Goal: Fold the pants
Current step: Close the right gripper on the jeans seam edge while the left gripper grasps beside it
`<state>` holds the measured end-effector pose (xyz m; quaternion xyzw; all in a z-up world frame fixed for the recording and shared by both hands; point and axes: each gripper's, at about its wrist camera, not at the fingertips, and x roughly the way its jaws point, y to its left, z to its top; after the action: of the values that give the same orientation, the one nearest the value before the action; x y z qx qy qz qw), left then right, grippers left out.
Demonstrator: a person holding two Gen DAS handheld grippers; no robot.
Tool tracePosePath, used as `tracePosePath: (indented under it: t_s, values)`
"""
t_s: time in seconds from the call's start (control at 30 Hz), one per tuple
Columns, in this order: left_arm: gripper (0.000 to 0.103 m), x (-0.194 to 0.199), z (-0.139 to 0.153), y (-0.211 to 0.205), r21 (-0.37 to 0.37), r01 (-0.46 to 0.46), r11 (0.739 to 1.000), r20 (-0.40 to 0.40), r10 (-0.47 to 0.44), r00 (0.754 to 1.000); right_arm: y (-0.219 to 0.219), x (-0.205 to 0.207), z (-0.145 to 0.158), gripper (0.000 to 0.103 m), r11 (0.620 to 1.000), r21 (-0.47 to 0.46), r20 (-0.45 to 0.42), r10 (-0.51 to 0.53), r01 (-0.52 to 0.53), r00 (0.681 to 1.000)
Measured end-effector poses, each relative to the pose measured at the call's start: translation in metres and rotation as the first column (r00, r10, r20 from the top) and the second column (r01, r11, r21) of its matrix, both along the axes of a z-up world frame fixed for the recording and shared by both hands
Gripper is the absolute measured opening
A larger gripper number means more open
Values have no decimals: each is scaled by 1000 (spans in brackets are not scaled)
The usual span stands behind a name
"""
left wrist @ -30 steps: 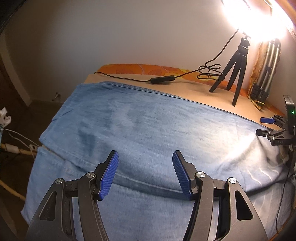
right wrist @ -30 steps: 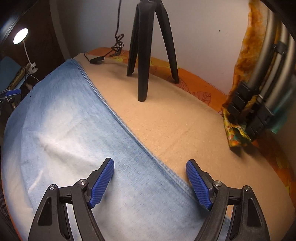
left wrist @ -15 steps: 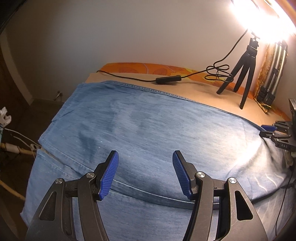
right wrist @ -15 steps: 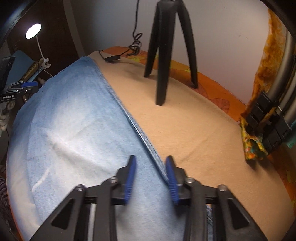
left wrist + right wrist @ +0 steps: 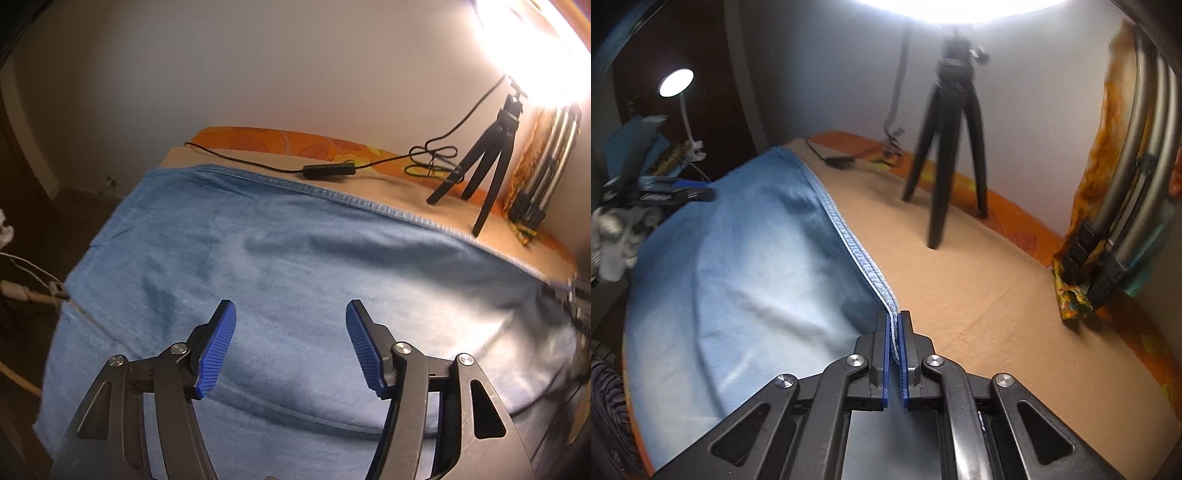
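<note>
Pants (image 5: 295,266), light blue denim, lie spread flat over a tan cover (image 5: 406,199) in the left wrist view, their stitched edge running along the far side. The left gripper (image 5: 291,343) hangs above the cloth, its blue pads spread and opening, nothing pressed between them. A cable (image 5: 328,170) and a small black tripod (image 5: 487,162) stand beyond the edge.

In the right wrist view, the right gripper (image 5: 894,354) is pressed together on the pants' (image 5: 738,258) stitched edge, which rises into the pads off the cover (image 5: 997,295). The tripod (image 5: 955,147) stands behind, a lamp (image 5: 676,83) at far left.
</note>
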<state>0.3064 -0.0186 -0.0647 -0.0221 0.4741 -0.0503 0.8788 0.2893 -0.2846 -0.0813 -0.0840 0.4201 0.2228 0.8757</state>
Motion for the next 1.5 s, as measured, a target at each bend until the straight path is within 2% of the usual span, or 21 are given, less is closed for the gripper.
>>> tracePosePath:
  t_s: [0.17,0.23,0.37,0.53,0.7,0.83,0.97,1.07,1.13,1.27,1.3,1.5]
  values:
    - [64,27,5,-13,-92,-10,996,-29,7,1000,10,-32,11,2,1000,-3,35,29,-29,999]
    - [70,41,5,-18,-134,-23,991,-44,17,999,15,-43,13,2,999,-15,46,50,-49,998]
    - [72,66,-7,-30,-186,-38,982,-111,17,994,25,-60,15,2,997,-27,62,79,-77,995]
    - [72,85,-27,-40,-156,-69,985,-203,36,979,37,-77,12,2,992,-61,80,119,-114,990]
    - [72,93,-38,-50,-88,-91,992,-254,66,965,49,-94,11,2,982,-109,103,164,-153,981]
    - [72,96,-45,-54,-72,-108,992,-274,84,958,55,-102,15,2,978,-125,140,185,-168,973]
    - [72,94,-47,-53,-75,-133,988,-262,109,959,56,-111,22,2,978,-128,163,187,-167,969]
    - [55,93,-48,-47,-99,-160,982,-260,130,957,57,-118,26,2,978,-135,177,182,-159,967]
    - [35,93,-50,-42,-112,-174,978,-262,140,955,55,-119,29,1,980,-128,185,173,-151,967]
    - [17,87,-47,-33,-158,-183,970,-233,143,962,55,-121,33,1,980,-134,196,171,-146,965]
    - [7,85,-43,-31,-161,-181,970,-215,145,966,57,-123,33,2,979,-140,199,173,-147,965]
    - [5,66,-8,-12,-238,-161,958,-93,143,985,59,-128,37,1,981,-144,206,159,-131,965]
